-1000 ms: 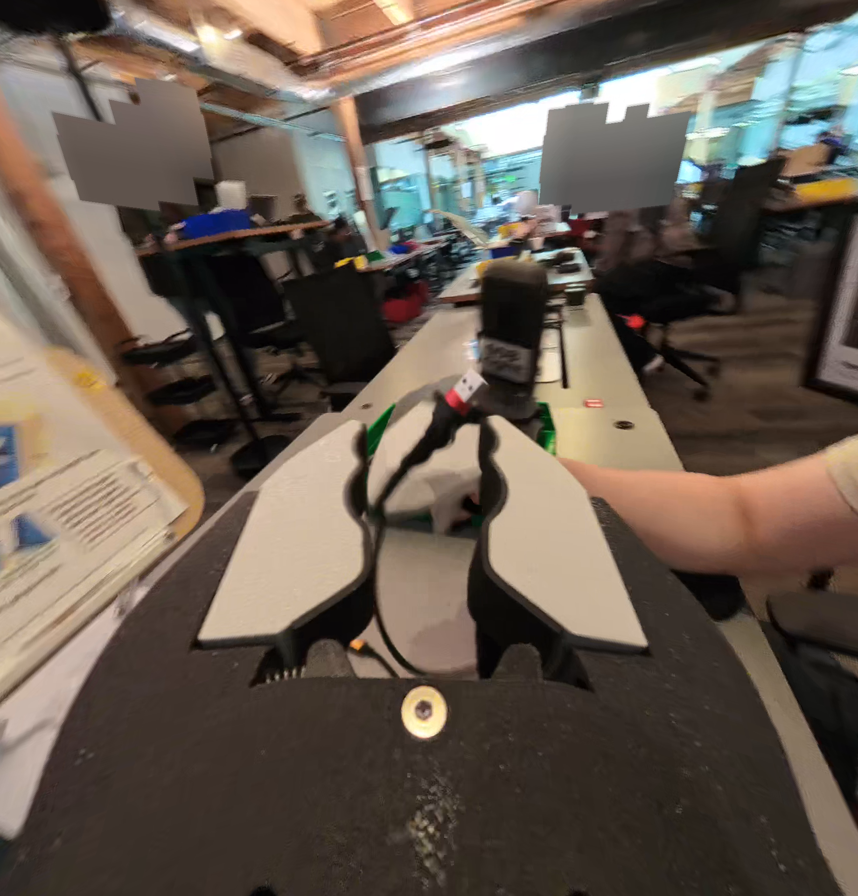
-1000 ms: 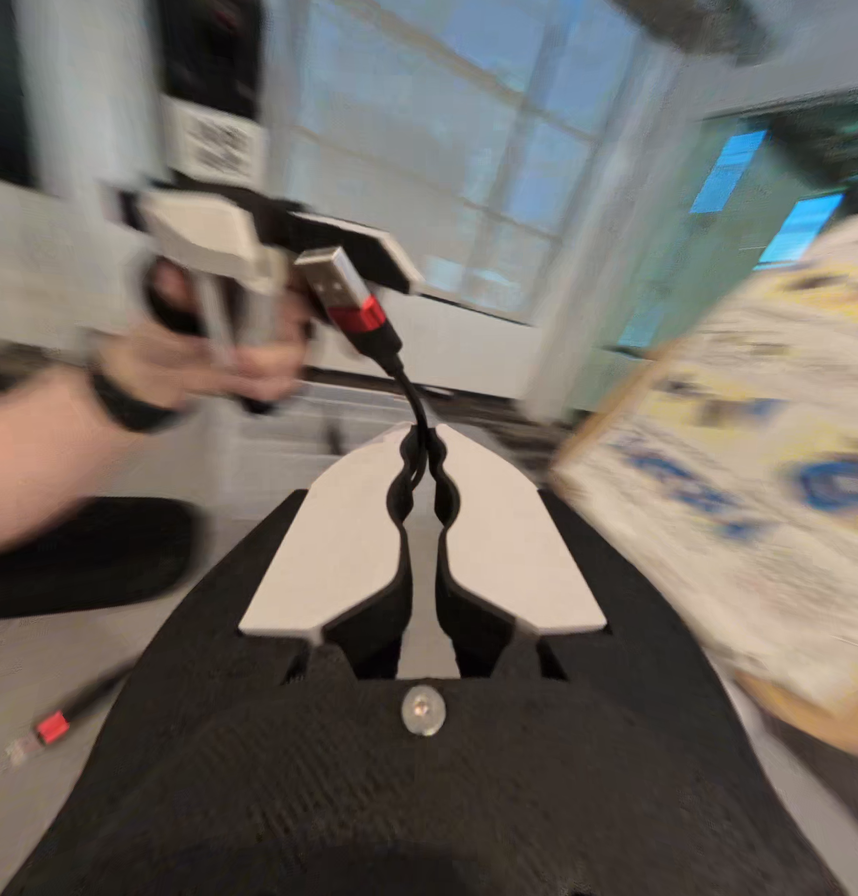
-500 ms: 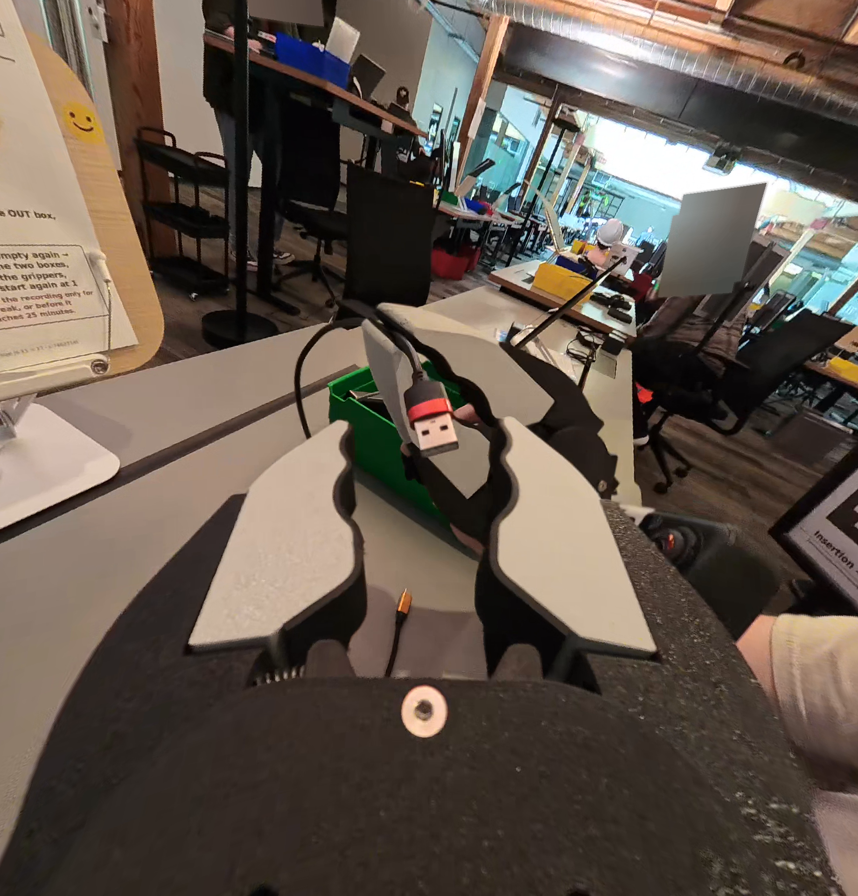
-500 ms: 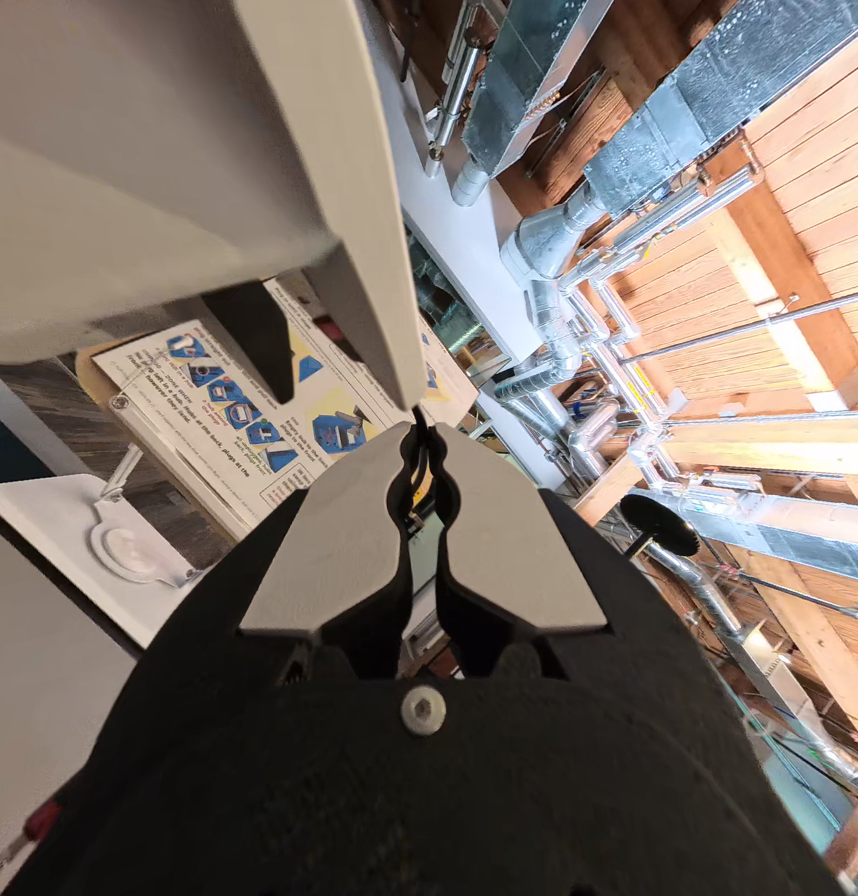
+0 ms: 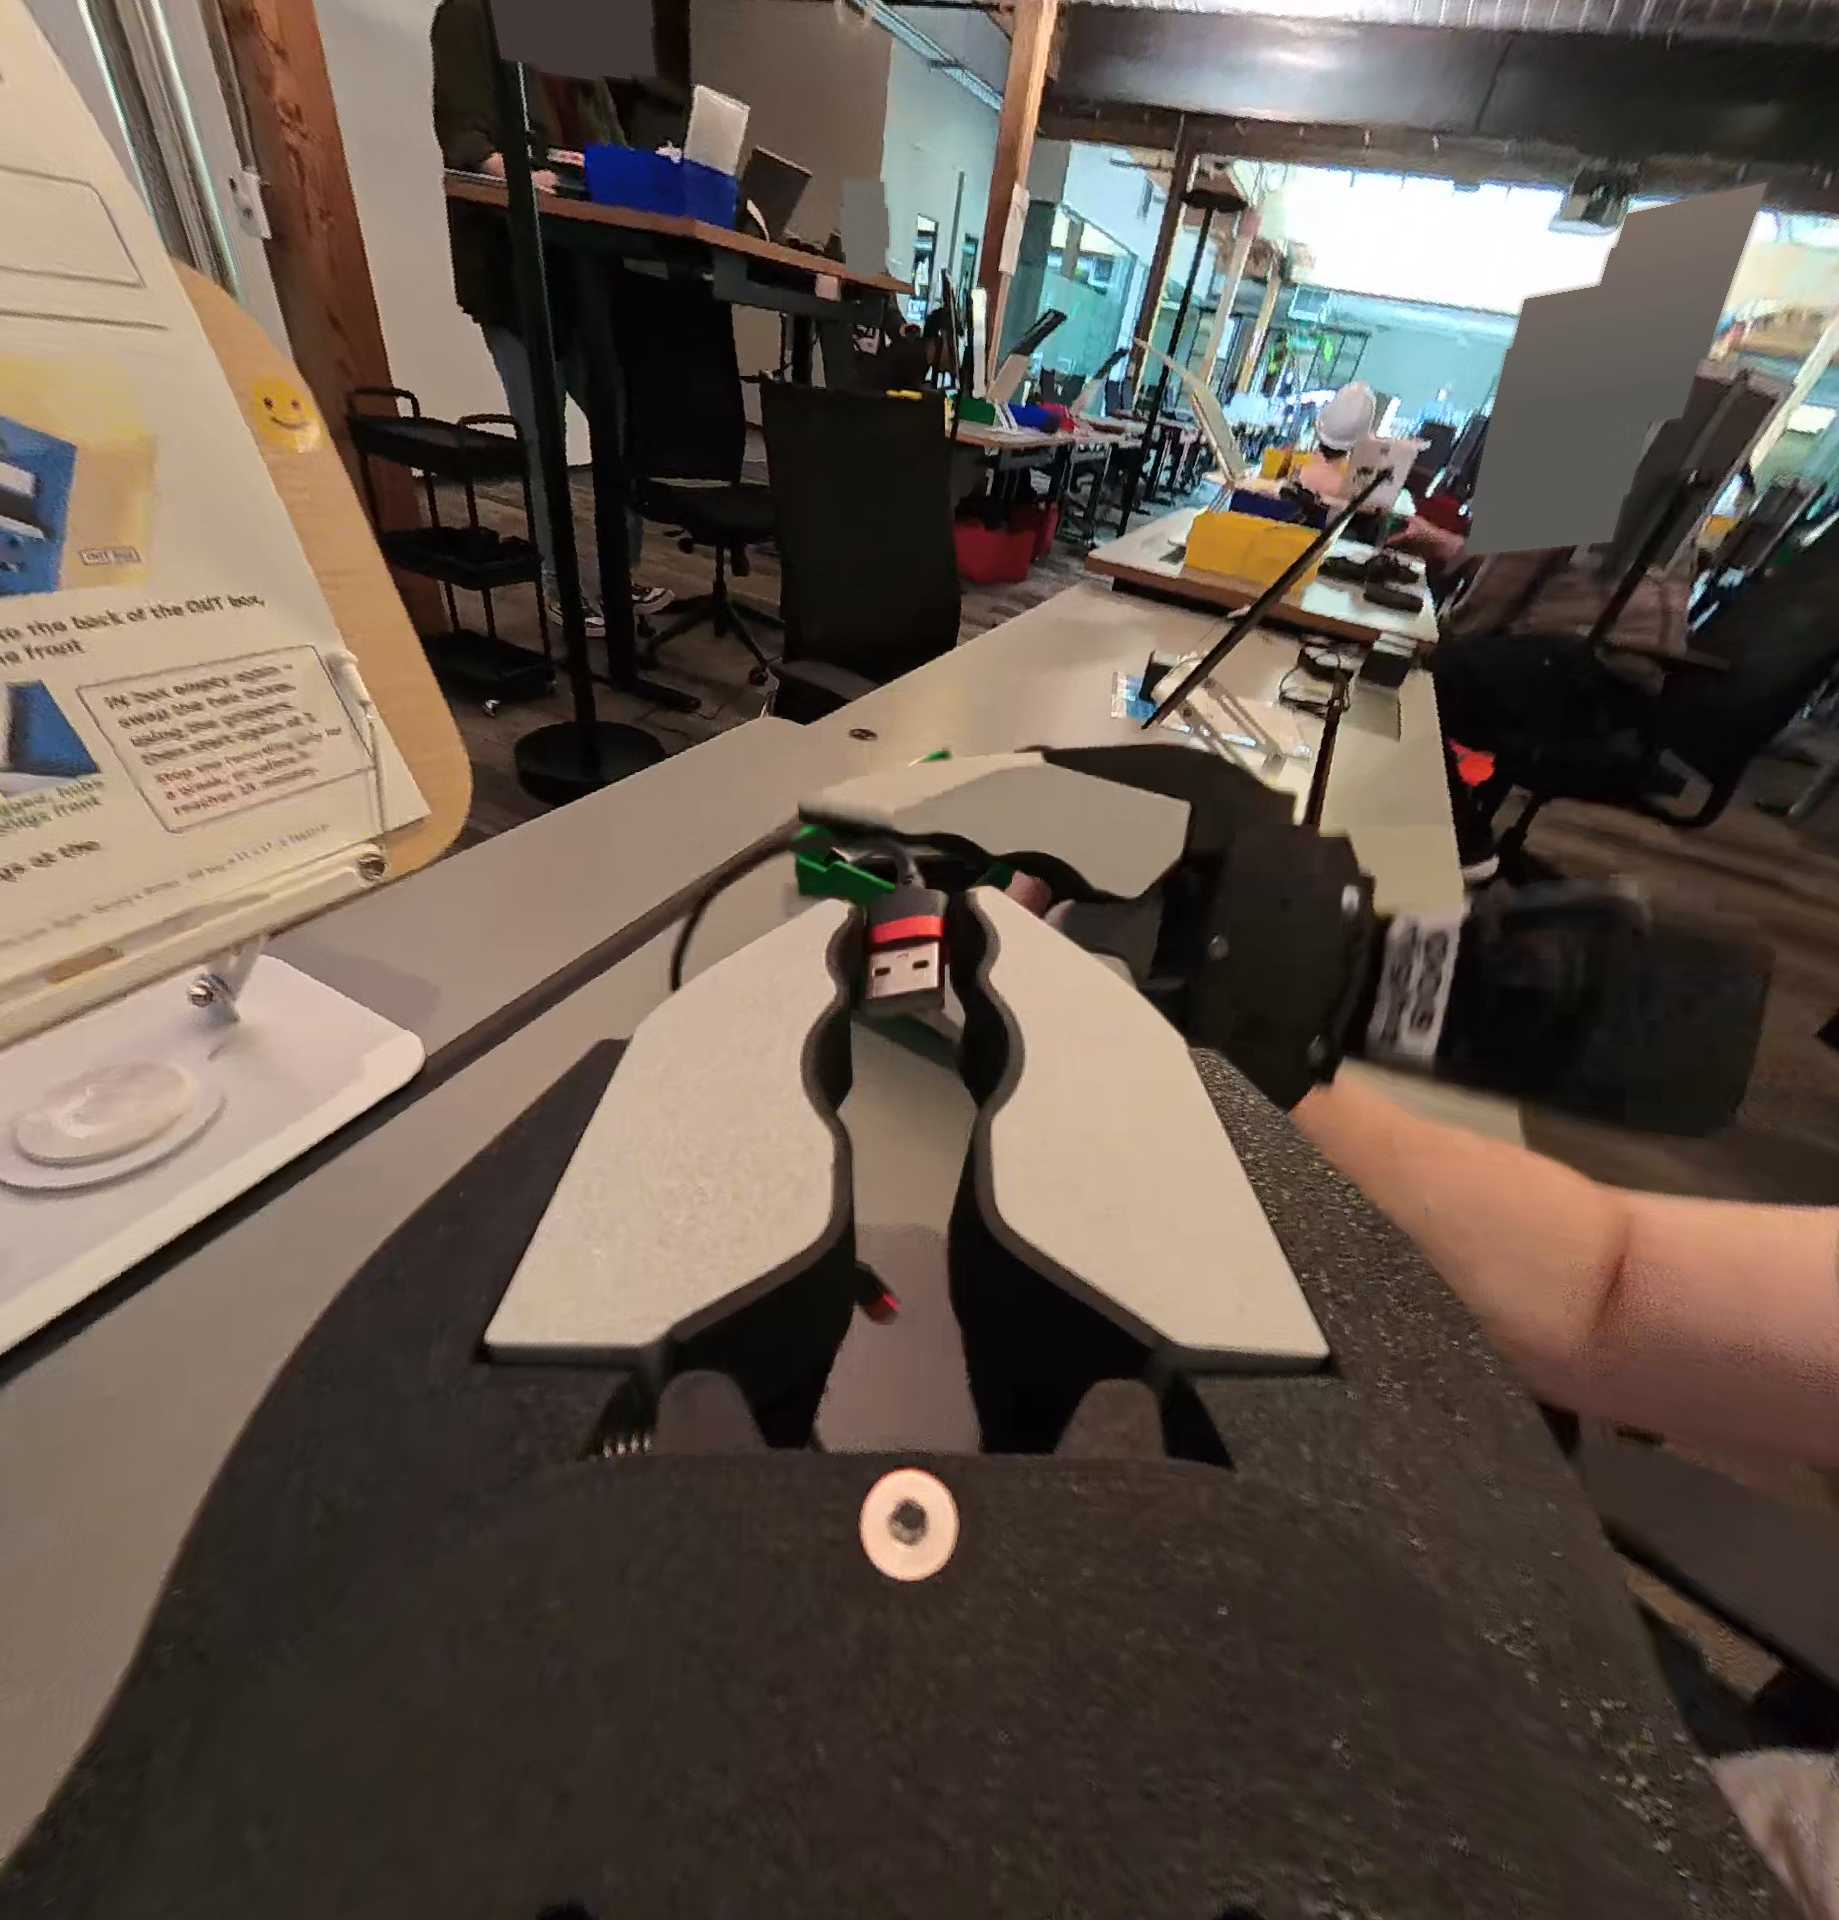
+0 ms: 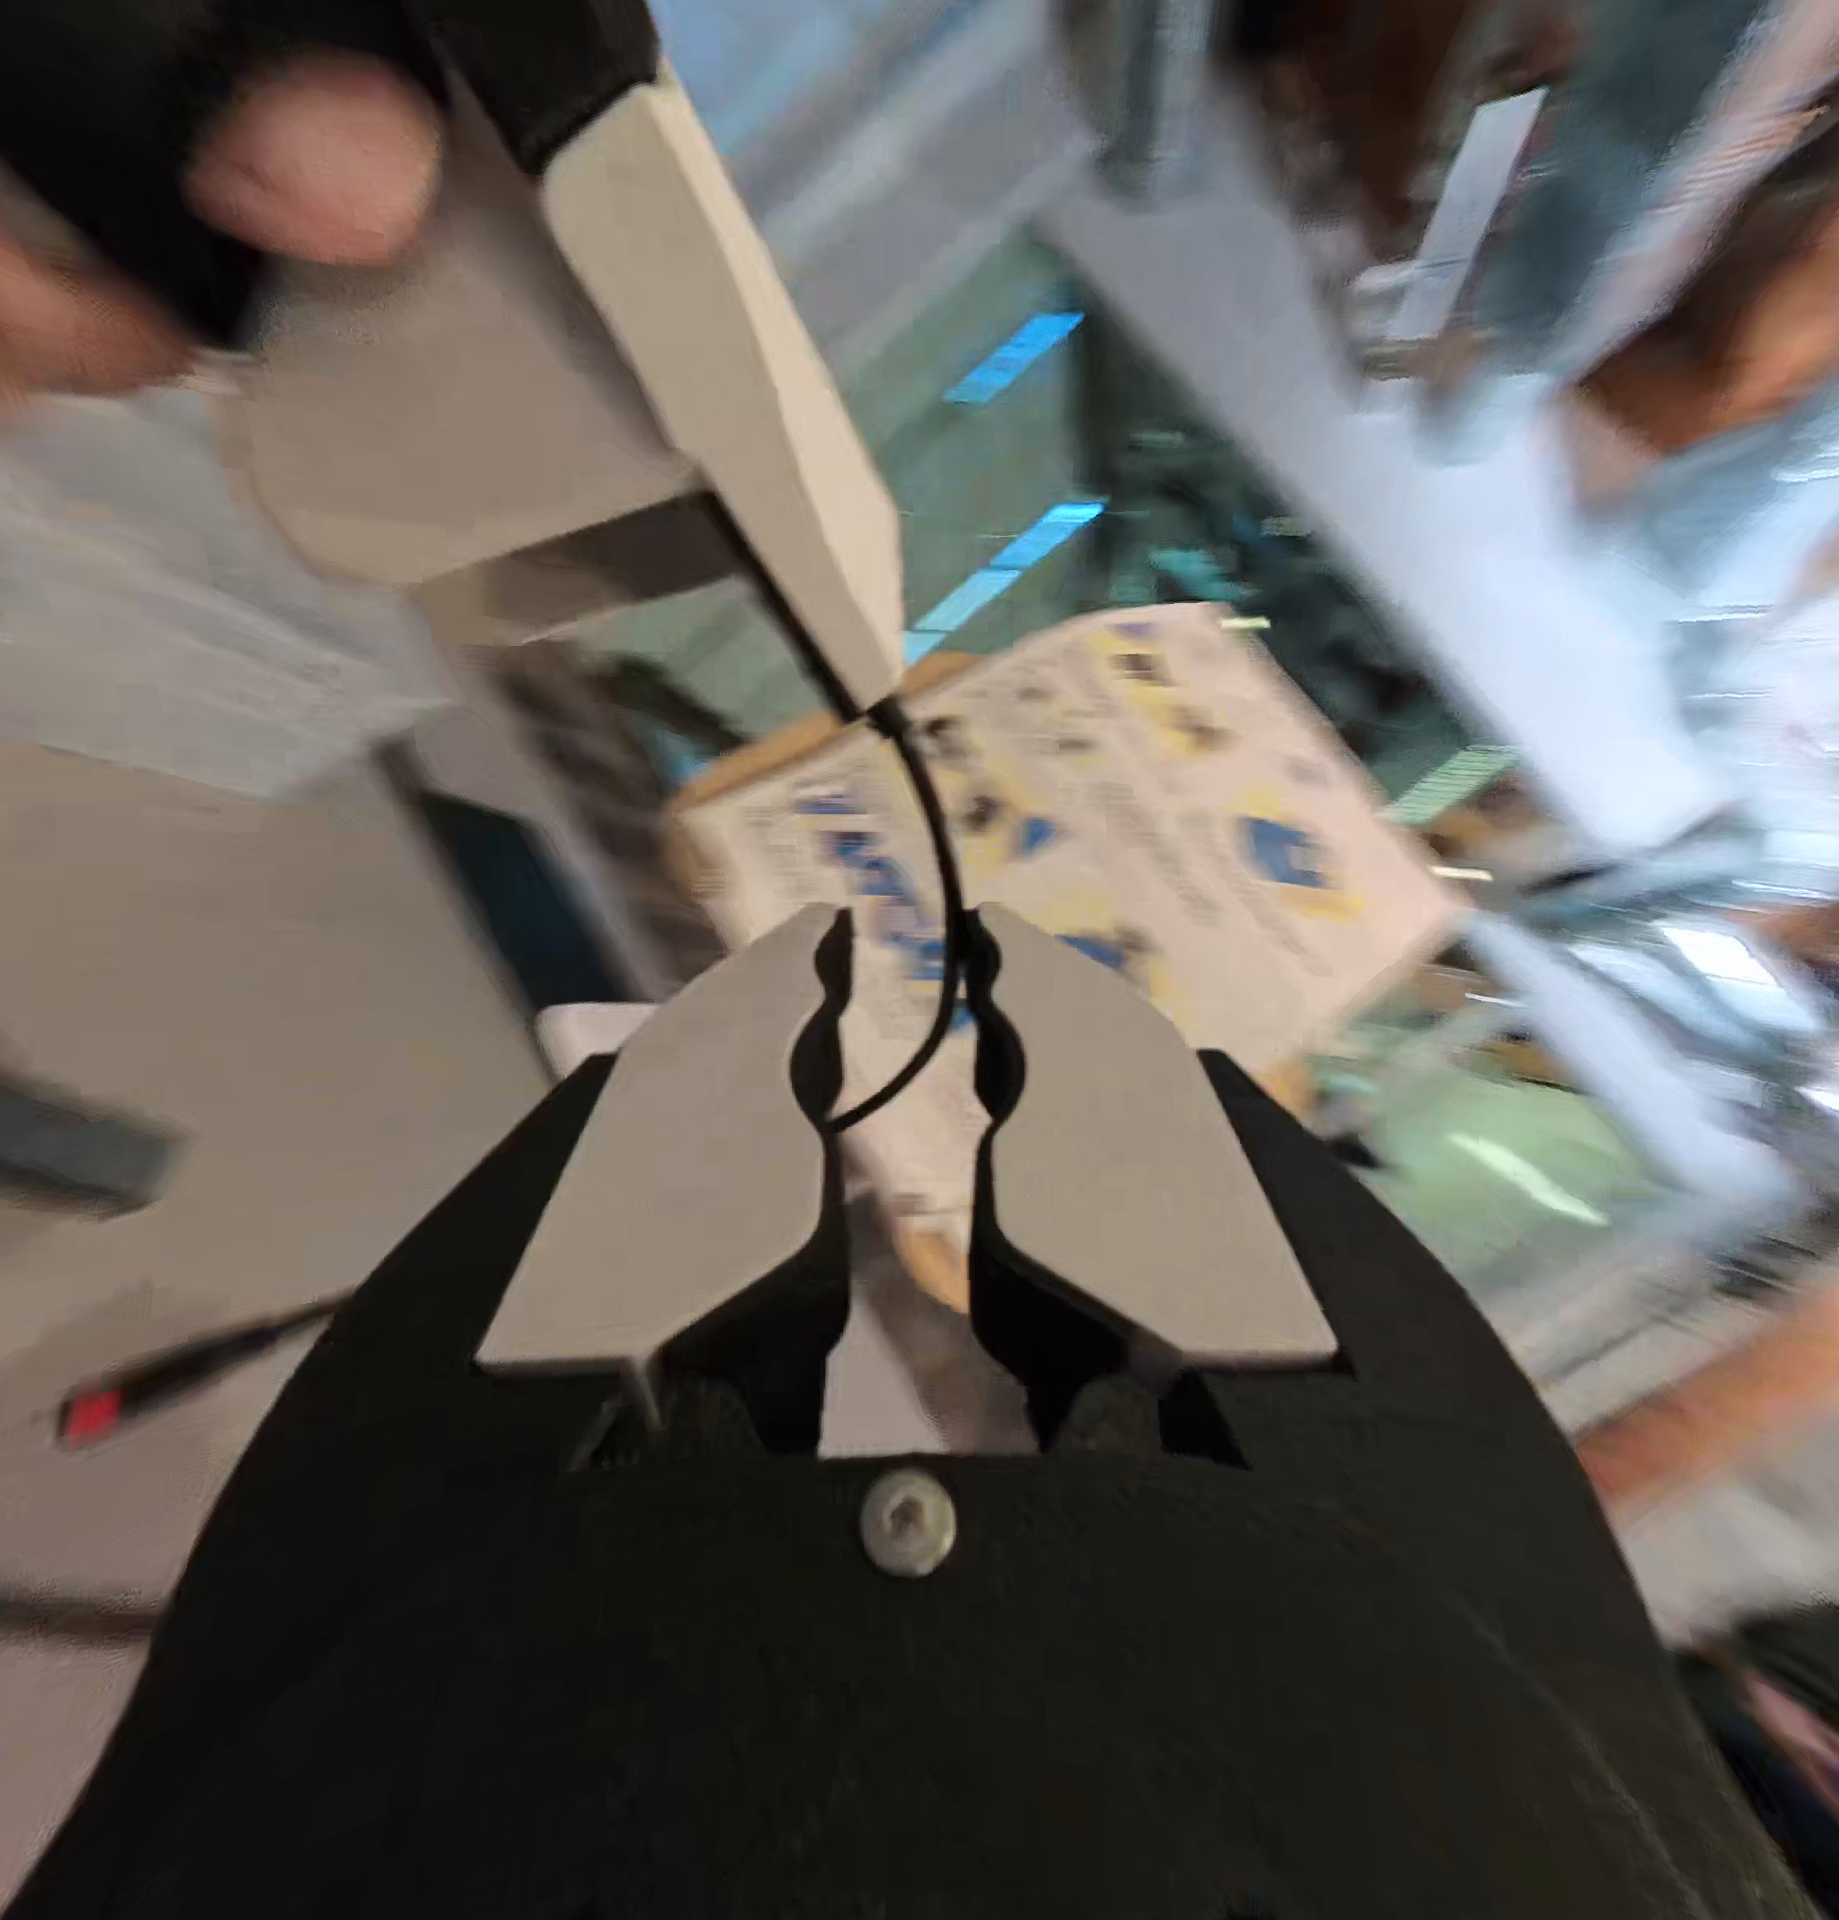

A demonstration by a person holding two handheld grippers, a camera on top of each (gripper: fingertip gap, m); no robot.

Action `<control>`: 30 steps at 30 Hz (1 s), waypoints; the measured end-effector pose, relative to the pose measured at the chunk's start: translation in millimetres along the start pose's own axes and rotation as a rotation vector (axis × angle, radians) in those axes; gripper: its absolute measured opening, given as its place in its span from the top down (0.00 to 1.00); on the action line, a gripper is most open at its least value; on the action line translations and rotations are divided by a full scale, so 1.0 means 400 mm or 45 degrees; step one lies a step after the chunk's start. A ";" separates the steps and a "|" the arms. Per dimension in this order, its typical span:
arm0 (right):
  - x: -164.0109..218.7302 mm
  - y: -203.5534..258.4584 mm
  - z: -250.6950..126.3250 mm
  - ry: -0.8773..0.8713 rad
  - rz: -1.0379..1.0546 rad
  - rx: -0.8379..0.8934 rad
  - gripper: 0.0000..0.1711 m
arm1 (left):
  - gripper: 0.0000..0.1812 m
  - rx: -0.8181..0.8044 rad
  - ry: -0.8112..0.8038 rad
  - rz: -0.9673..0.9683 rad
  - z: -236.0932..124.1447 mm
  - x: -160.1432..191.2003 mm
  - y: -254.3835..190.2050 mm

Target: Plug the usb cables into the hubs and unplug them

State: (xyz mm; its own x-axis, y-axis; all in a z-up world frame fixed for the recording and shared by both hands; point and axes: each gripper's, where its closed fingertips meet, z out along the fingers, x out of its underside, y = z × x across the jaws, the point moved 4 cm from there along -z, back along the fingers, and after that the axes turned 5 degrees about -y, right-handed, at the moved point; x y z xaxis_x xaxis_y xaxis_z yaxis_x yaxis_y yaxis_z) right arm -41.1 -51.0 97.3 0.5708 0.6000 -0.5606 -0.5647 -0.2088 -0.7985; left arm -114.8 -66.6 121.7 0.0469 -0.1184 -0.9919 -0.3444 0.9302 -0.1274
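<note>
Left wrist view: the left hand-held gripper (image 5: 904, 940) has its two grey fingers closed around a USB plug (image 5: 904, 961), a metal connector with a red band and black collar that sits between the fingertips with its open metal end facing the camera. The plug's thin black cable (image 5: 686, 935) loops away to the left above the grey surface (image 5: 582, 914). Just beyond the plug is a green box (image 5: 832, 878), mostly hidden. The right hand-held gripper (image 6: 904, 925) reaches in from the right, held by a person's hand, its fingers lying over the cable near the plug.

The right wrist view is badly blurred. It shows the right hand-held gripper spread, with the cable passing loosely through the gap and lying against one finger. Another red-banded plug (image 6: 94, 1418) lies on the surface at lower left. An instruction sheet (image 5: 167, 623) stands on a white stand to the left.
</note>
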 end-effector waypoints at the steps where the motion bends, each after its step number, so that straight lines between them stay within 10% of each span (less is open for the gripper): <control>1: -0.001 0.014 -0.006 0.006 0.086 -0.166 0.83 | 0.91 0.021 0.014 0.029 -0.015 -0.006 0.004; 7: -0.128 -0.013 -0.167 -0.442 0.666 -0.882 0.79 | 0.92 0.385 0.130 0.157 -0.088 -0.010 -0.061; 10: -0.144 -0.118 -0.216 -0.780 0.952 -0.784 0.82 | 0.92 0.591 0.122 0.202 -0.104 -0.012 -0.125; 14: -0.041 -0.134 -0.147 -0.711 1.126 -0.502 0.87 | 0.92 0.796 0.026 0.200 -0.100 -0.025 -0.191; 19: -0.091 0.065 -0.093 -0.624 0.929 -0.877 0.81 | 0.91 0.703 -0.026 0.257 -0.066 -0.019 -0.176; 30: -0.168 -0.007 -0.095 -0.761 1.392 -0.872 0.89 | 0.92 0.487 -0.035 0.379 -0.089 -0.030 -0.114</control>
State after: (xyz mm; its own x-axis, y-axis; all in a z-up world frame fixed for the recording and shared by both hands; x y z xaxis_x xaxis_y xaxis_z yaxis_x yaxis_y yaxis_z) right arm -55.3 -120.3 128.8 -0.3889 0.0907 -0.9168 -0.0564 -0.9956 -0.0745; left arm -133.0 -119.8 139.1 0.0250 0.1764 -0.9840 0.0228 0.9840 0.1770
